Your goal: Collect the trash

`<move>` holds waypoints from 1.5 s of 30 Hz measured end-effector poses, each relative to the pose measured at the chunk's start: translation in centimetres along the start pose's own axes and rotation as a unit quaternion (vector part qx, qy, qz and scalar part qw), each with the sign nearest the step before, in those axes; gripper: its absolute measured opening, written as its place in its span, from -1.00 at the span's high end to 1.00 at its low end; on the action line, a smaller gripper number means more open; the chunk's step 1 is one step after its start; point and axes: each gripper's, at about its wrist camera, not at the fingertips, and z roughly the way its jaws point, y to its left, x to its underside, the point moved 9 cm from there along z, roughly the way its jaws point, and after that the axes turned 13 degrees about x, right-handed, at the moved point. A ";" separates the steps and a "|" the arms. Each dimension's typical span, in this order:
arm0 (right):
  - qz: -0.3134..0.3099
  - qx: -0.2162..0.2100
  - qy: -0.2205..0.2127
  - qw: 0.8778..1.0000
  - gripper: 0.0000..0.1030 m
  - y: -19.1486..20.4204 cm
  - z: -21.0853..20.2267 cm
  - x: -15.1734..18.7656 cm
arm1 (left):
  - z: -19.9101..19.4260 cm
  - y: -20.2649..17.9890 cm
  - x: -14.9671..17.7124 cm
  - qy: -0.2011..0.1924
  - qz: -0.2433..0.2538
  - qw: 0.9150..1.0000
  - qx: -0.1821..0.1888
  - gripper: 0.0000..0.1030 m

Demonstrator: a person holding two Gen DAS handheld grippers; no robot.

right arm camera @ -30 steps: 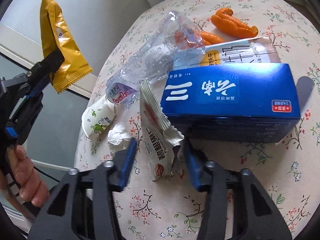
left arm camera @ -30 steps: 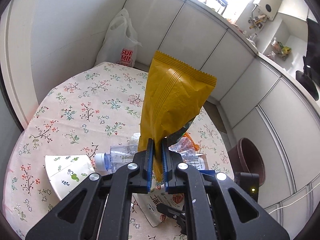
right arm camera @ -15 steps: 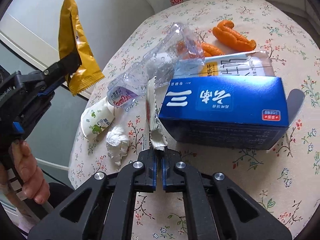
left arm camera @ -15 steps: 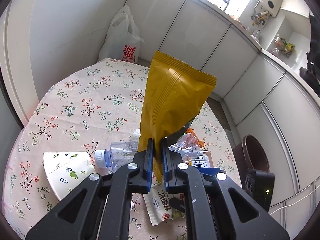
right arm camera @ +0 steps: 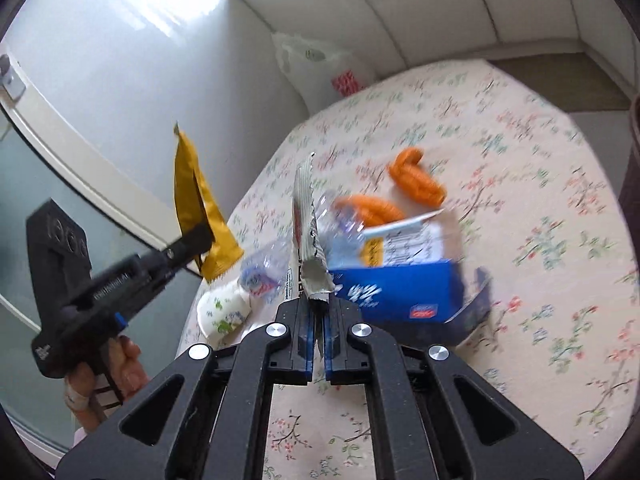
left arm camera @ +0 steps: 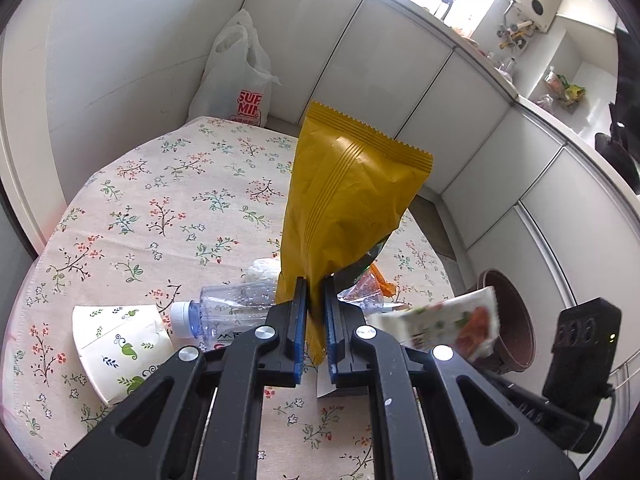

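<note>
Left wrist view: my left gripper [left arm camera: 315, 330] is pinching the yellow snack bag [left arm camera: 344, 204], standing toward twelve o'clock above the floral table [left arm camera: 160, 208].

Right wrist view: my right gripper [right arm camera: 316, 336] is clamping the white wrapper [right arm camera: 306, 236], pointing toward twelve, clear of the blue box [right arm camera: 396, 292] at two o'clock.

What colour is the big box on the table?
Blue, with white writing on it. The box shows best in the right wrist view.
</note>
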 end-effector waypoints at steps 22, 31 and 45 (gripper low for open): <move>0.029 0.286 -0.209 0.935 0.95 -17.9 -14.7 -6.6 | 3.2 -3.7 2.3 0.038 0.068 0.997 -0.013 0.83; 0.113 0.435 -0.163 0.878 0.40 -28.0 -17.2 -6.1 | 5.4 -6.3 5.0 0.072 0.121 0.990 -0.027 0.83; 0.274 0.508 -0.267 0.772 -0.86 -33.4 -27.1 -2.3 | 13.7 -21.4 5.3 0.113 0.141 0.980 0.076 0.77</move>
